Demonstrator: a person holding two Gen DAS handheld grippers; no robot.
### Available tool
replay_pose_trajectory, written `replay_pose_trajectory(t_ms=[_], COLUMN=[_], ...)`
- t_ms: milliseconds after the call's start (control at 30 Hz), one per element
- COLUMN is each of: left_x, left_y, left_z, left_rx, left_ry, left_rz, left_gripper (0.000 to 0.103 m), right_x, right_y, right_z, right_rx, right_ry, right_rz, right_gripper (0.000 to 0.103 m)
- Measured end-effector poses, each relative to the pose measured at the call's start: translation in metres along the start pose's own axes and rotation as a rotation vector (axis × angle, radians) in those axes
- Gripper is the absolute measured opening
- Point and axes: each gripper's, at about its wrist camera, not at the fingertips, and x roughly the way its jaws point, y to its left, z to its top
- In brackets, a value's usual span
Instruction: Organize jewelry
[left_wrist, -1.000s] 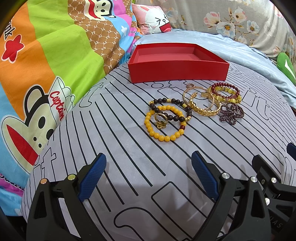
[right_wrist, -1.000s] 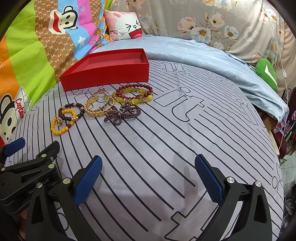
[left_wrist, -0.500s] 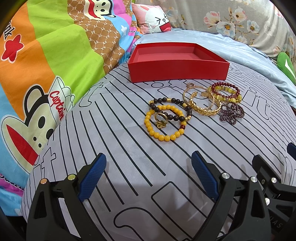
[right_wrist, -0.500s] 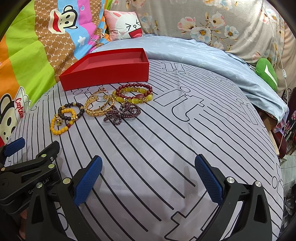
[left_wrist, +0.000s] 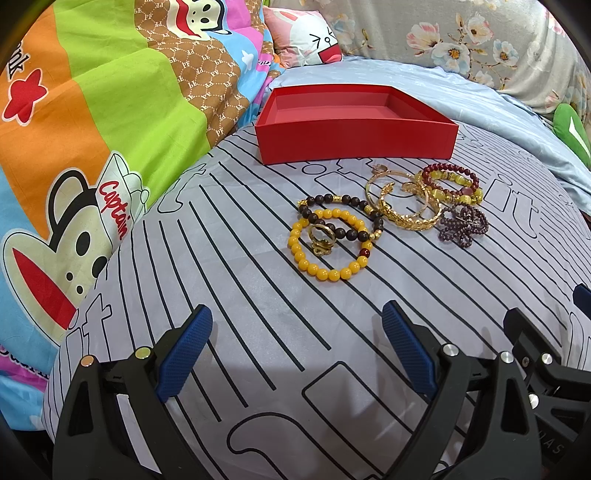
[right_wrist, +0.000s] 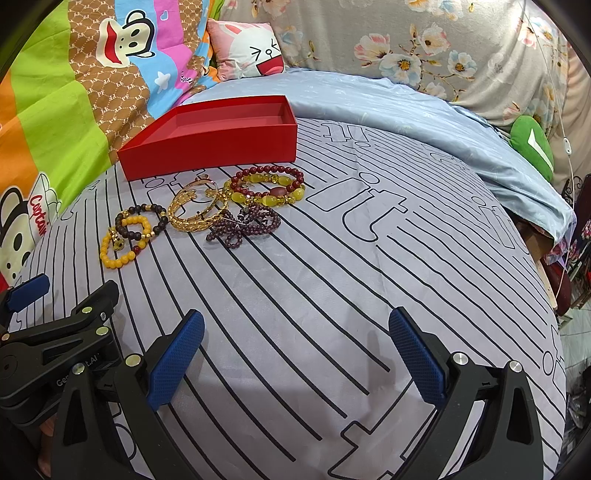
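An empty red box (left_wrist: 354, 125) (right_wrist: 214, 140) stands on the striped grey sheet. In front of it lies a cluster of jewelry: a yellow bead bracelet (left_wrist: 328, 273) (right_wrist: 118, 258) with a gold ring (left_wrist: 320, 238) inside it, a dark bead bracelet (left_wrist: 340, 201) (right_wrist: 142, 210), gold bangles (left_wrist: 406, 218) (right_wrist: 192, 218), a red and yellow bracelet (left_wrist: 454, 182) (right_wrist: 266, 184) and a purple bead strand (left_wrist: 463, 227) (right_wrist: 243, 225). My left gripper (left_wrist: 295, 350) is open and empty, short of the jewelry. My right gripper (right_wrist: 295, 354) is open and empty, beside the left one.
A colourful monkey-print quilt (left_wrist: 92, 129) is piled at the left. A rabbit cushion (right_wrist: 247, 48) and floral fabric (right_wrist: 424, 48) lie behind. A light blue sheet (right_wrist: 406, 118) and a green cushion (right_wrist: 532, 147) are at the right, where the bed edge drops off.
Almost nothing has changed. Both grippers stay open and nearly still; the right view has shifted very slightly.
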Motion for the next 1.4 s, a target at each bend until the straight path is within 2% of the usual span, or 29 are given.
replay_pose_trajectory(t_ms=[500, 667, 833, 1000, 1400], left_x=[0.002, 0.005, 0.010, 0.015, 0.039], left_y=[0.000, 0.013, 0.024, 0.029, 0.012], left_z=[-0.002, -0.002, 0.008, 0.028, 0.055], left_rx=[-0.002, -0.042, -0.064, -0.067, -0.040], left_ry=[-0.004, -0.006, 0.017, -0.003, 0.022], left_rz=[-0.011, -0.033, -0.051, -0.074, -0.122], left_gripper=[0.089, 0.091, 0.092, 0.092, 0.092], right_x=[0.001, 0.000, 0.001, 0.006, 0.030], right_y=[-0.002, -0.006, -0.013, -0.016, -0.025], right_z=[0.002, 0.002, 0.009, 0.019, 0.056], right_rx=[0.010, 0.023, 0.030, 0.031, 0.043], right_ry=[0.007, 0.006, 0.006, 0.013, 0.019], right_rz=[0.012, 0.031, 0.031, 0.040, 0.074], right_gripper=[0.097, 0.097, 0.097, 0.097, 0.097])
